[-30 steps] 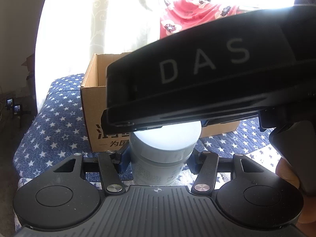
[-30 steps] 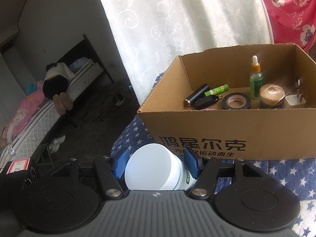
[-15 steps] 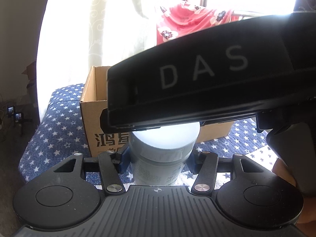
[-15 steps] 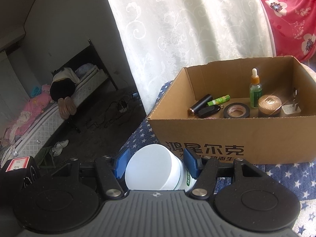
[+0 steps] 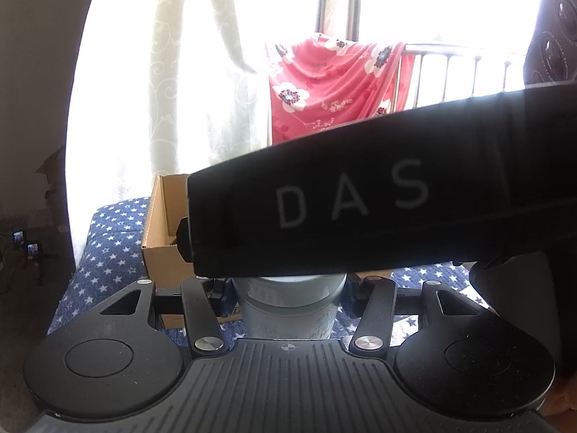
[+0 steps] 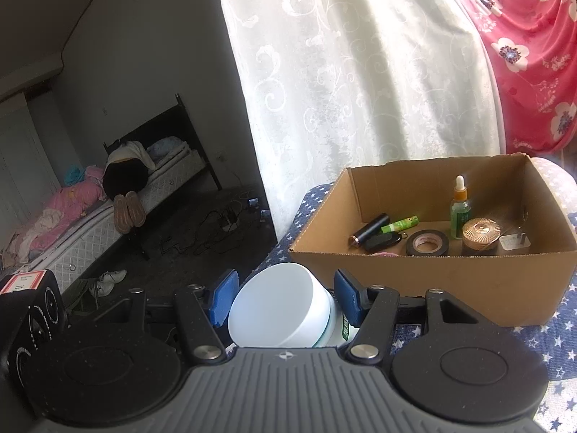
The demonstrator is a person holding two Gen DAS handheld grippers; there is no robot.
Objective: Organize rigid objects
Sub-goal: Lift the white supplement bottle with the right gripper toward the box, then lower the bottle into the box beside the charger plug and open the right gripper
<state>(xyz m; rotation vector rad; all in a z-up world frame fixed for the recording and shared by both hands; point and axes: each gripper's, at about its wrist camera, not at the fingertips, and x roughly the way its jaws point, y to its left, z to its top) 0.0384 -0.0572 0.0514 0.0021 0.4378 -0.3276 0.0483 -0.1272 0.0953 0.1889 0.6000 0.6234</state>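
Observation:
A white jar with a white lid (image 6: pixel 281 306) sits between the blue pads (image 6: pixel 223 296) of my right gripper (image 6: pixel 285 299); the pads look slightly off the lid. The same jar (image 5: pixel 292 306) is held low on its body by my left gripper (image 5: pixel 288 296), whose fingers press its sides. The right gripper's black body marked DAS (image 5: pixel 360 209) crosses above the jar and hides its lid in the left wrist view. An open cardboard box (image 6: pixel 432 281) stands ahead to the right.
The box holds a dropper bottle (image 6: pixel 459 205), a black tape roll (image 6: pixel 427 243), a gold-lidded jar (image 6: pixel 481 234), a black tube, a green stick and a white plug. Blue star-patterned cloth (image 6: pixel 551 346) covers the surface. Curtains (image 6: pixel 342 90) hang behind. A bed (image 6: pixel 108 216) stands at left.
Both grippers with the jar have pulled back and up from the box, which now looks smaller and farther away. The right gripper's pads seem to have spread a little off the lid.

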